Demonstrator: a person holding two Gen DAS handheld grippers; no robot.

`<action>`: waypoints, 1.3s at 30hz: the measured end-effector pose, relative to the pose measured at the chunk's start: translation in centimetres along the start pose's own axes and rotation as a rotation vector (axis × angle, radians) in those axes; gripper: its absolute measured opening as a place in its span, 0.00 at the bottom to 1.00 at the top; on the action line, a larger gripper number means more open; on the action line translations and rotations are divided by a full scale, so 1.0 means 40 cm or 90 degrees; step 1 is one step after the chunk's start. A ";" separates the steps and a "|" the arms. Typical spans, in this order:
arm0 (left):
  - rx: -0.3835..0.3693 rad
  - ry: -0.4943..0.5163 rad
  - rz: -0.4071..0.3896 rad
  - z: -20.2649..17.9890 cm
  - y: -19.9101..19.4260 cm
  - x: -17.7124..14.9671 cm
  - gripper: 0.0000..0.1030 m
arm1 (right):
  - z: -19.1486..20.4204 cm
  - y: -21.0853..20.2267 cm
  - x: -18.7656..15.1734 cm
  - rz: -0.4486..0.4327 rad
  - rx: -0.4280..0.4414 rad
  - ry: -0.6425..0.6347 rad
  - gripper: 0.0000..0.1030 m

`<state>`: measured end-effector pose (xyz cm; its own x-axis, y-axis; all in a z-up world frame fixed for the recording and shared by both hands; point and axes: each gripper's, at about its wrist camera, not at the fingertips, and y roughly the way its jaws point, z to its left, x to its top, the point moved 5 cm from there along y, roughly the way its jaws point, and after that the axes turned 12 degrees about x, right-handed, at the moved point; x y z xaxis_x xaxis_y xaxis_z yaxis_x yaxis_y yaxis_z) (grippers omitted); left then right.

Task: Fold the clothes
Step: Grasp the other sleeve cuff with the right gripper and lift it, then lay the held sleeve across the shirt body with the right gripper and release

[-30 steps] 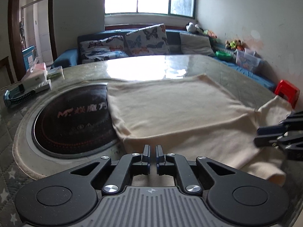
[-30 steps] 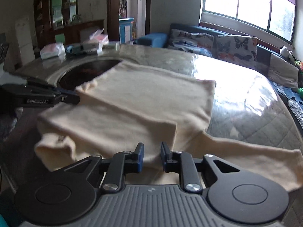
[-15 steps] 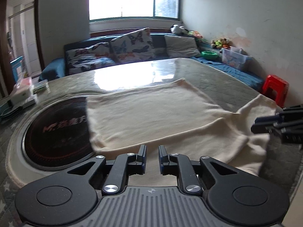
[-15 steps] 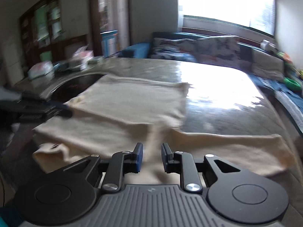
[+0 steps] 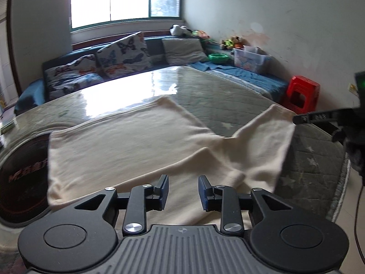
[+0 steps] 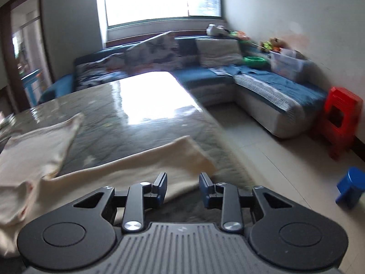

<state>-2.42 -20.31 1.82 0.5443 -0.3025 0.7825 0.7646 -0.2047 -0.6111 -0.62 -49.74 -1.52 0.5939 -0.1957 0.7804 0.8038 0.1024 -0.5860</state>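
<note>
A cream long-sleeved garment lies flat on the table, its body folded over and one sleeve stretched to the right. My left gripper is open and empty just above the garment's near edge. My right gripper is open and empty over the sleeve end near the table's right edge; it also shows in the left wrist view at the sleeve's cuff.
A round black inset sits in the table at the left. A blue sofa with cushions runs behind and to the right. A red stool and a blue stool stand on the floor right of the table.
Both grippers have opened wider. The right gripper has swung right toward the sleeve end and the table's edge. The left view has shifted right along the garment.
</note>
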 end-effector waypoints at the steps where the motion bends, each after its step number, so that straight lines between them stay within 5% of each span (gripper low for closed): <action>1: -0.004 0.005 0.001 -0.009 0.003 0.001 0.30 | -0.021 0.004 0.003 -0.003 -0.008 0.013 0.31; 11: -0.020 0.020 0.020 -0.050 0.032 0.002 0.31 | -0.091 0.052 0.008 -0.021 -0.011 0.065 0.30; 14: -0.021 0.024 0.024 -0.058 0.040 0.001 0.30 | -0.095 0.056 0.009 -0.023 -0.005 0.066 0.11; 25: -0.036 0.042 0.025 -0.098 0.060 -0.010 0.31 | -0.068 -0.028 0.049 -0.077 0.026 0.052 0.07; 34: -0.028 0.013 -0.002 -0.042 0.019 0.002 0.38 | 0.053 -0.129 0.123 -0.119 0.100 -0.003 0.07; 39: 0.013 -0.012 -0.026 0.054 -0.033 -0.005 0.38 | 0.179 -0.166 0.155 -0.127 0.155 -0.076 0.07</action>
<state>-2.80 -17.97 2.73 0.5187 -0.2759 0.8092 0.7935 -0.1970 -0.5758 -2.04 -44.65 8.76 0.4128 -0.1204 0.9028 0.8805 0.3063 -0.3618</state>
